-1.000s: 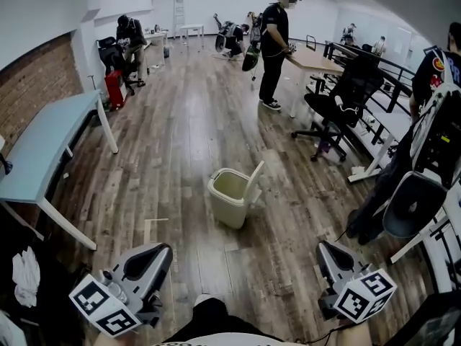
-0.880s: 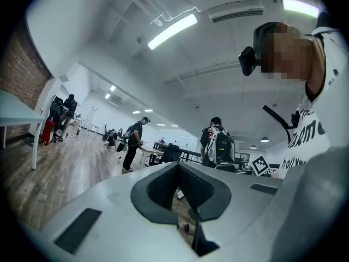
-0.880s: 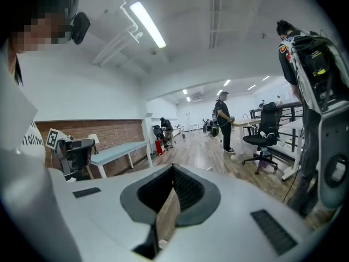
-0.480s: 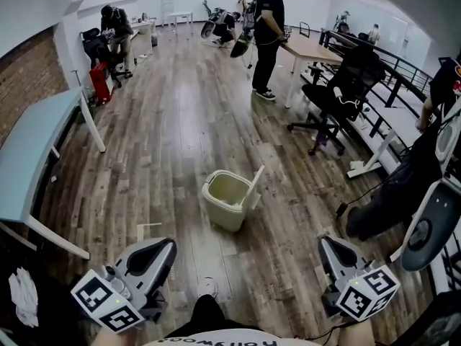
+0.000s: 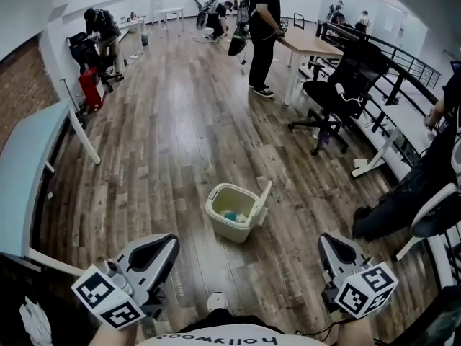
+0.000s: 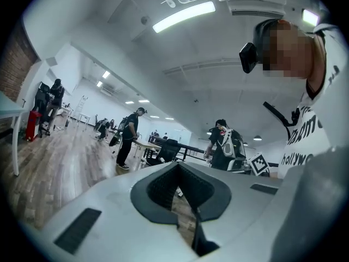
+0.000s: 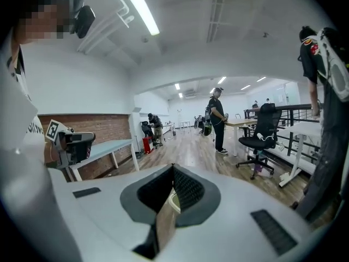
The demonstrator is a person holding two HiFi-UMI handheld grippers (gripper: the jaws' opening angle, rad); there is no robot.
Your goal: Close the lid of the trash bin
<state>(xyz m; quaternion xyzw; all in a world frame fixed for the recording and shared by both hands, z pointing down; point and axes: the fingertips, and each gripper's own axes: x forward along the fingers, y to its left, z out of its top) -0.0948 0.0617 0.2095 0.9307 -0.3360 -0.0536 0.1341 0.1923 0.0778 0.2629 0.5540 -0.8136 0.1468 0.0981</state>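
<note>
Cream-coloured plastic, that's the trash bin [image 5: 229, 231], standing on the wood-plank floor [image 5: 180, 121] in the middle of the head view, a little ahead of the person. Its lid [image 5: 263, 197] is up, tilted back off the right-hand rim, and a bit of blue-green rubbish [image 5: 232, 215] lies in the bottom.

Down at the lower left, the left gripper [image 5: 170, 241] hovers well short of the bin, jaws pressed tip to tip with nothing between them. On the other side it's the same for the right gripper [image 5: 324, 239]: jaw tips together, holding nothing, well apart from bin and lid.

Further out, a pale blue table [image 5: 29, 179] runs along the left by the brick wall [image 5: 18, 85]. A black office chair [image 5: 338, 85] sits to the upper right. A person in dark clothes [image 5: 263, 20] stands beside a wooden desk [image 5: 306, 43] at the far end.
</note>
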